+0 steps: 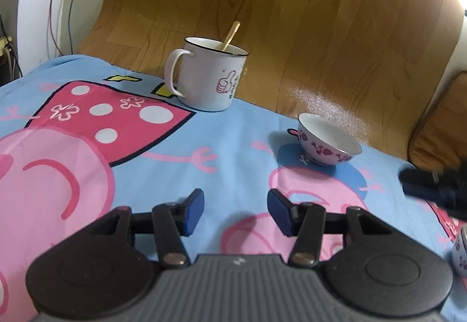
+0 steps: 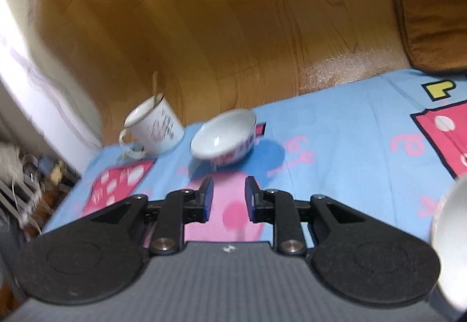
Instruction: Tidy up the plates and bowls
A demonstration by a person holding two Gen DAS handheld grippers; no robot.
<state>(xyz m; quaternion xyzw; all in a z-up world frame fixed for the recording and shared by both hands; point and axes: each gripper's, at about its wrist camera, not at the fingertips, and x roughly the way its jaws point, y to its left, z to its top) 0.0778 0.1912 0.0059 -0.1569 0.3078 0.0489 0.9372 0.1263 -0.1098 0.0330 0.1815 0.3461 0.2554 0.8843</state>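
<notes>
Black tongs nearest in both wrist views, both empty. Left gripper (image 1: 235, 212) has its blue pads (image 1: 192, 214) spread apart over the cloth, nothing between them. Right gripper (image 2: 228, 198) shows a narrower gap, also pinching nothing; its jaws are apart, pads clear of the bowl ahead.

Cartoon-print blue tablecloth (image 1: 239, 129) covers the table, so the dishes sit on soft fabric and may slide or tip a little when nudged.

Next out: small white bowl (image 1: 328, 139) with red flower pattern, upright, standing alone on the cloth, right of the left gripper's line. In the right wrist view the same bowl (image 2: 226, 139) lies just ahead of the fingertips, roughly centred, so my guess is the right hand is lining up for a rim grab. View is blurred, contact not confirmed; looks apart.

Second white dish edge (image 1: 459, 252) at far right of the left view, mostly cut off, probably the other piece to stack with.

Further back: white mug (image 1: 208, 75) with a thumbs-up print and a stick (image 1: 231, 35) inside, near the table's far edge. Likely not part of the job.

Wood floor (image 1: 262, 1) beyond.
</notes>
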